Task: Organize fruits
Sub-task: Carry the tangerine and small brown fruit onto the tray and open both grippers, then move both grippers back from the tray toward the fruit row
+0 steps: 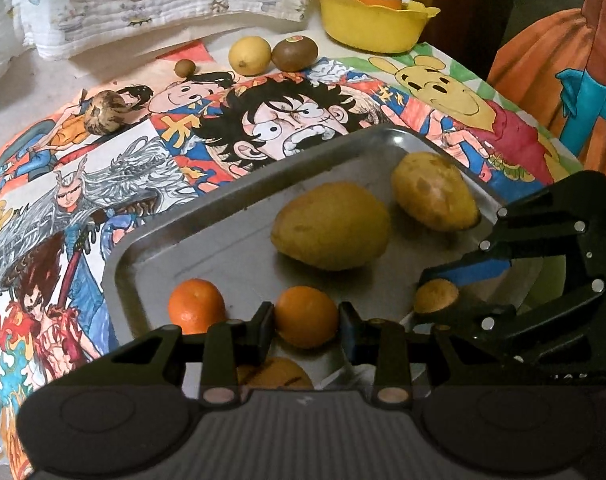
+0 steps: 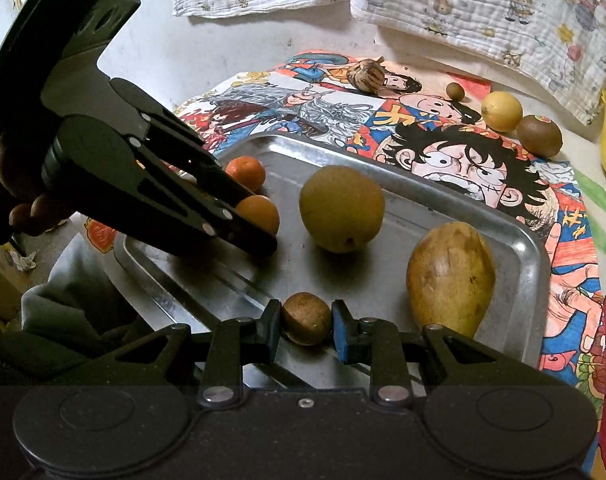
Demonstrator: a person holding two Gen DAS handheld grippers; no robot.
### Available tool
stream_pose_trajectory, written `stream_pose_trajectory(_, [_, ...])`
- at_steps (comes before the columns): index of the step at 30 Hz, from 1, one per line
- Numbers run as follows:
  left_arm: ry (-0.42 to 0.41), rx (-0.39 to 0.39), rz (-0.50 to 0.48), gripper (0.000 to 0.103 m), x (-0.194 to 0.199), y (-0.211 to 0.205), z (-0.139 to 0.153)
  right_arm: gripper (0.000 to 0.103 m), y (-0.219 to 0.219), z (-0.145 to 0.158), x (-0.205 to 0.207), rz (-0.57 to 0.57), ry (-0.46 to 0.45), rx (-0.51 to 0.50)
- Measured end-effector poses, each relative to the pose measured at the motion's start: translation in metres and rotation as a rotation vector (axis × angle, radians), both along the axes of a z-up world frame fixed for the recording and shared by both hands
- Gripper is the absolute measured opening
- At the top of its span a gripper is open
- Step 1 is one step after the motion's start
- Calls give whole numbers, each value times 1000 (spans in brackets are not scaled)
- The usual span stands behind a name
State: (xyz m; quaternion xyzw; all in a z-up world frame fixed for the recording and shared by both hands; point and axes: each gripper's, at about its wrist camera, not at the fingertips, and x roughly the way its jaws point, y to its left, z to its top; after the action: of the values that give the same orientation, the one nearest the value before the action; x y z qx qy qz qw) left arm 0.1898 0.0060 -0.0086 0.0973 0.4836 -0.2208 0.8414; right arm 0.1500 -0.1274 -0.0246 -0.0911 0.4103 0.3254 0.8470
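A steel tray (image 1: 207, 240) (image 2: 455, 216) lies on a cartoon-print cloth. My left gripper (image 1: 306, 322) is shut on an orange mandarin (image 1: 306, 316) (image 2: 259, 212) just above the tray's near end. My right gripper (image 2: 306, 326) is shut on a small brown kiwi (image 2: 307, 322) (image 1: 437, 295) over the tray. On the tray lie a second mandarin (image 1: 197, 305) (image 2: 247, 171), a round yellow pear (image 1: 331, 226) (image 2: 341, 214) and a mango (image 1: 435, 190) (image 2: 451, 276). Another orange fruit (image 1: 277, 374) shows partly under my left gripper.
On the cloth beyond the tray lie a lemon (image 1: 250, 55) (image 2: 502, 111), a large kiwi (image 1: 295, 53) (image 2: 539, 135), a tiny kiwi (image 1: 184, 67) (image 2: 455, 90) and a brown mottled fruit (image 1: 105, 112) (image 2: 367, 75). A yellow bowl (image 1: 371, 24) holding a cup stands at the back right.
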Motion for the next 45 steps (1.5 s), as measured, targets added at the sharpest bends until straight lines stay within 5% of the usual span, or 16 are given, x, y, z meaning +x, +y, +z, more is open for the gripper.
stream_pose_trajectory(8, [-2,0,0,38,-1,0,1,31,-1,1,-1,0,-1,2])
stream_pose_trajectory(15, [-26,-23,6,51,-8,1,10,40,-3,3,-3,-1,-3,10])
stream_pose_trajectory(27, [-151,-70,15,102,-55,22,44,86,-13,24,-24,39,-36,26])
stream_pose_trajectory(31, [-152,-46,33,102,-66,35,44,100,-22,29,-28,18,-50,11])
stream_pose_trajectory(45, [-109,25,112,102,-63,69,35,102,-55,37,-18,-135,-102,-89])
